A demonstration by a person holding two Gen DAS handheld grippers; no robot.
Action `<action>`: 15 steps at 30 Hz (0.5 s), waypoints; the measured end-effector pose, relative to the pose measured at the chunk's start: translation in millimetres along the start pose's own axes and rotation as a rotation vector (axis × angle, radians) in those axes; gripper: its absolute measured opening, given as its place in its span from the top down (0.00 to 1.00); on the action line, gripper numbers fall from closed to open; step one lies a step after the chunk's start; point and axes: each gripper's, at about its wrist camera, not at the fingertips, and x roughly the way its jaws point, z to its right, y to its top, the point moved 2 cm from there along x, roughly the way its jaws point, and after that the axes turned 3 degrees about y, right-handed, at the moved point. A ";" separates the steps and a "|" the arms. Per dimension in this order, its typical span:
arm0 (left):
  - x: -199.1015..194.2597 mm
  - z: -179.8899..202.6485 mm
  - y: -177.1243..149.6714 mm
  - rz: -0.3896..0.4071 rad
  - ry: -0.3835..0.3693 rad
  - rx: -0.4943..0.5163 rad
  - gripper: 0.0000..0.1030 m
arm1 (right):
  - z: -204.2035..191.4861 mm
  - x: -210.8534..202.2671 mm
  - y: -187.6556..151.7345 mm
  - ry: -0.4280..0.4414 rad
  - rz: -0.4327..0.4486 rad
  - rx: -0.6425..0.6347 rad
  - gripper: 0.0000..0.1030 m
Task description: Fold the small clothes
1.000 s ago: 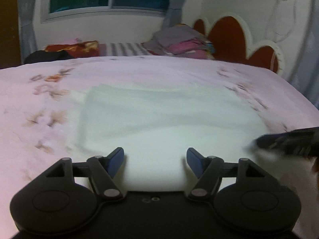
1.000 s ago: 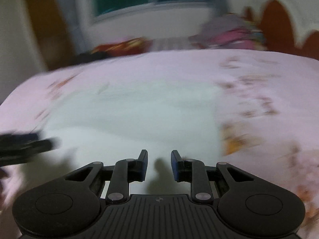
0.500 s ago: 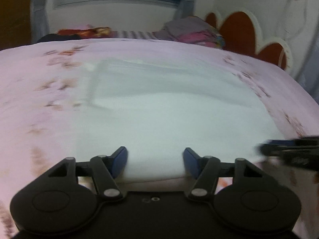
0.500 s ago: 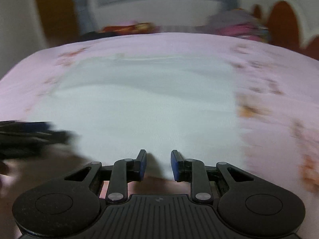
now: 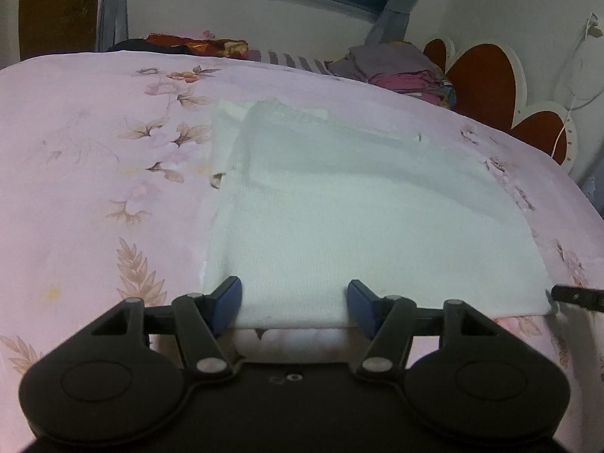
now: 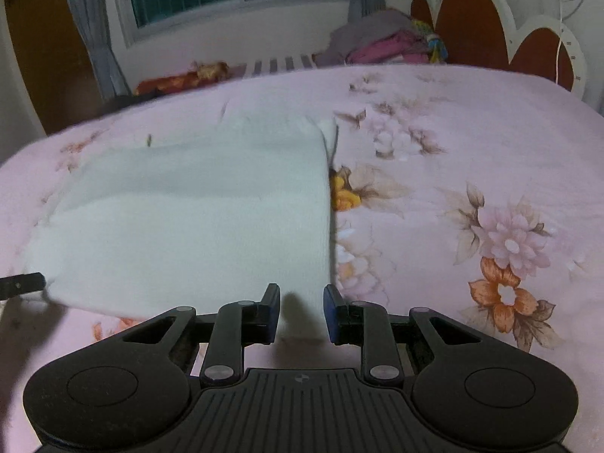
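Note:
A white knit garment (image 5: 339, 219) lies flat on the pink floral bedspread (image 5: 94, 188). It also shows in the right wrist view (image 6: 196, 219). My left gripper (image 5: 294, 304) is open, its jaws straddling the garment's near left hem. My right gripper (image 6: 301, 311) is open with a narrower gap, its jaws either side of the garment's near right corner. The tip of the right gripper (image 5: 575, 296) shows at the garment's right corner in the left wrist view. The tip of the left gripper (image 6: 20, 283) shows at the far left in the right wrist view.
A pile of folded clothes (image 5: 400, 68) sits at the far end of the bed by the red-and-white headboard (image 5: 487, 75). A striped pillow (image 5: 290, 60) and a dark red bundle (image 5: 192, 43) lie under the window. The bedspread (image 6: 472, 188) spreads wide to the right.
Both grippers have drawn back toward the garment's near edge and lowered; the garment now sits farther ahead. The right gripper shifted to the right corner. Jaw gaps look unchanged.

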 end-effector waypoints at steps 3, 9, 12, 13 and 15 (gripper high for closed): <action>0.2 1.9 -2.4 0.003 0.008 0.021 0.41 | 3.1 15.8 -4.3 -0.019 -0.062 -0.004 0.76; 0.4 2.2 -4.1 0.007 0.009 0.013 0.40 | -1.8 11.2 -4.6 -0.028 -0.025 -0.008 0.76; -0.1 2.1 -5.1 0.008 0.006 0.015 0.40 | 4.0 17.7 -8.4 -0.015 -0.037 0.012 0.76; -0.1 1.7 -5.3 0.009 0.004 0.015 0.40 | 3.7 16.5 -7.4 -0.015 -0.040 0.009 0.76; 0.0 0.5 -5.8 0.012 0.003 0.012 0.40 | 4.5 14.1 -6.9 -0.016 -0.037 0.011 0.76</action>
